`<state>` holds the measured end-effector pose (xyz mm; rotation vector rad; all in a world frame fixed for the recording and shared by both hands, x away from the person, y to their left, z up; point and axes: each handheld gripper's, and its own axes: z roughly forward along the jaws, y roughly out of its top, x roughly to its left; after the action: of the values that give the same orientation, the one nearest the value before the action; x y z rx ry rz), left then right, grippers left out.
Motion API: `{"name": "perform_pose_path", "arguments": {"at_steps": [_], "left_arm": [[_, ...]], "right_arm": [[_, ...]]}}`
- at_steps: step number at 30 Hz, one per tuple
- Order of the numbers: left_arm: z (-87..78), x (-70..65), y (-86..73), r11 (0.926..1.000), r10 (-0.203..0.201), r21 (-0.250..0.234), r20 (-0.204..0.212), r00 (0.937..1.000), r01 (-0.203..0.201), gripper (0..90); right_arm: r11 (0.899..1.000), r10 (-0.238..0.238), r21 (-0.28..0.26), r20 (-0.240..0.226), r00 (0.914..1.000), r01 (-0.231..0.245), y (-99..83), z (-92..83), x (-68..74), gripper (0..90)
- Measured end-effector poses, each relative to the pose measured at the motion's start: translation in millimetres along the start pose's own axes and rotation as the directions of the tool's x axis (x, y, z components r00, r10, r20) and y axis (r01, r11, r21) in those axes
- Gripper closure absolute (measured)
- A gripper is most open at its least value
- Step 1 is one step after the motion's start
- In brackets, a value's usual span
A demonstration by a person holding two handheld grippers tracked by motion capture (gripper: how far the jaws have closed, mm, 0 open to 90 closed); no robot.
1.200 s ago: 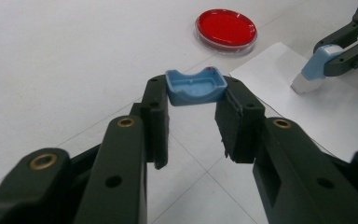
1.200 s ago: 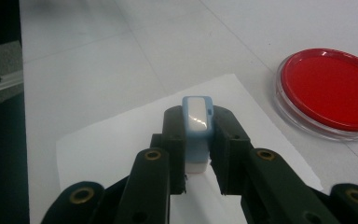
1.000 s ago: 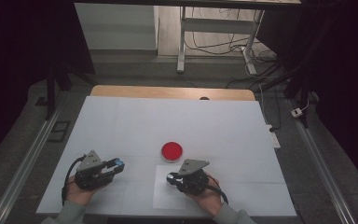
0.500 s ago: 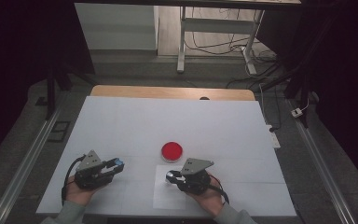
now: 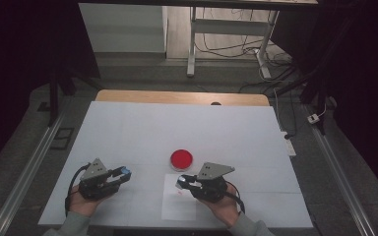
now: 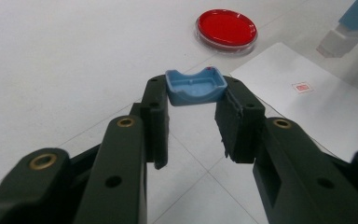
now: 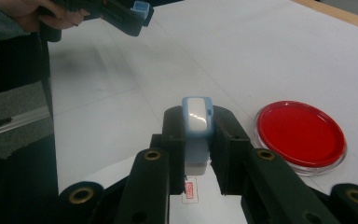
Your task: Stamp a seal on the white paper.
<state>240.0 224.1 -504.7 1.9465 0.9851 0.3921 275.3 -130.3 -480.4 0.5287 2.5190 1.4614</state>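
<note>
Two grips we see: our left gripper (image 6: 193, 100) pinches a blue stamp cap (image 6: 196, 87) between its tips, our right gripper (image 7: 196, 128) clamps the blue stamp (image 7: 197, 122) above the white paper (image 5: 178, 202), the red ink pad (image 7: 300, 135) just beyond both

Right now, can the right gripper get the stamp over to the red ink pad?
Probably yes. The right gripper is shut on the stamp, and the ink pad lies open just beside it on the table, with nothing between them. The left gripper, holding the cap, is well off to the side.
</note>
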Motion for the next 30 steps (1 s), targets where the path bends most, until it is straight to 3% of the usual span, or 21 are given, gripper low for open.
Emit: {"name": "perform_pose_path", "arguments": {"at_steps": [18,30], "left_arm": [[0.6,-0.3,-0.1,1.0000,0.001,0.003,0.001,1.0000,-0.001,65.0],[1.3,-0.9,-0.2,1.0000,0.005,0.005,0.002,1.0000,-0.005,65.0]], "right_arm": [[0.997,0.037,-0.075,0.039,0.9985,-0.034,8.6,-18.8,-11.4,75.5],[0.985,0.108,-0.140,0.043,0.9932,-0.101,10.4,-32.1,-24.3,75.5]]}}
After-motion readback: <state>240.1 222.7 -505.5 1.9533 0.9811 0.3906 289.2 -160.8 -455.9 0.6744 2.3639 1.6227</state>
